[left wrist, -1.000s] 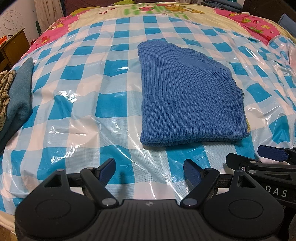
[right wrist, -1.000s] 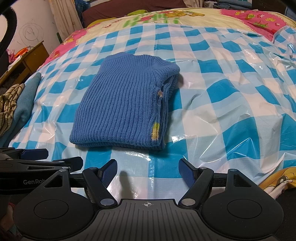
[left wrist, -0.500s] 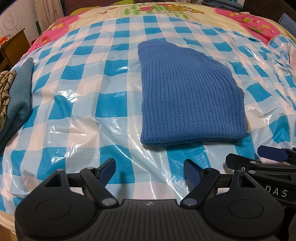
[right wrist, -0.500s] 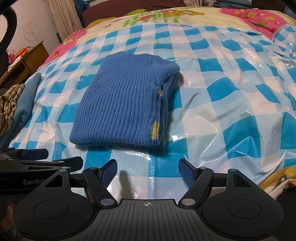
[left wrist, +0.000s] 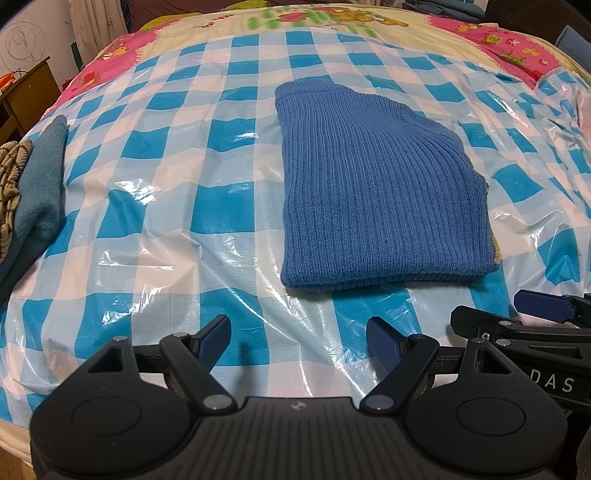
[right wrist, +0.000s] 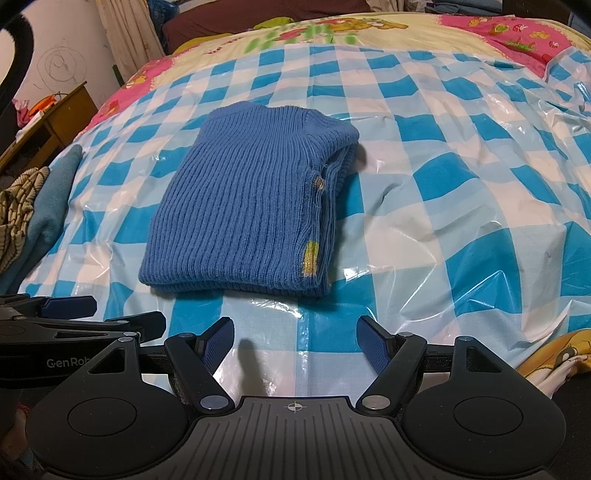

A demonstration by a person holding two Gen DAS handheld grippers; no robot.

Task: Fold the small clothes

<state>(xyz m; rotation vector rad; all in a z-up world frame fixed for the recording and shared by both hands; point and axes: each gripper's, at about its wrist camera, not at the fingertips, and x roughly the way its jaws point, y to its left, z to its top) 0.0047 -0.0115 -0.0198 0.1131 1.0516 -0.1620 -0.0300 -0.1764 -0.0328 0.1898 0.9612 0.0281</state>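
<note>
A blue ribbed knit sweater (left wrist: 376, 192) lies folded into a flat rectangle on the blue-and-white checked plastic sheet (left wrist: 177, 206) over the bed. It also shows in the right wrist view (right wrist: 251, 210), with a yellow patch at its right edge. My left gripper (left wrist: 299, 338) is open and empty, held just short of the sweater's near edge. My right gripper (right wrist: 295, 339) is open and empty, also in front of the near edge. Each gripper shows beside the other, the right one in the left wrist view (left wrist: 543, 310) and the left one in the right wrist view (right wrist: 70, 308).
A teal cloth (left wrist: 40, 192) and a striped garment (left wrist: 9, 184) lie piled at the bed's left edge. A wooden desk (right wrist: 55, 118) stands at the far left. A pink and yellow patterned bedsheet (left wrist: 332, 18) covers the far end. Crumpled plastic (left wrist: 561, 122) lies at the right.
</note>
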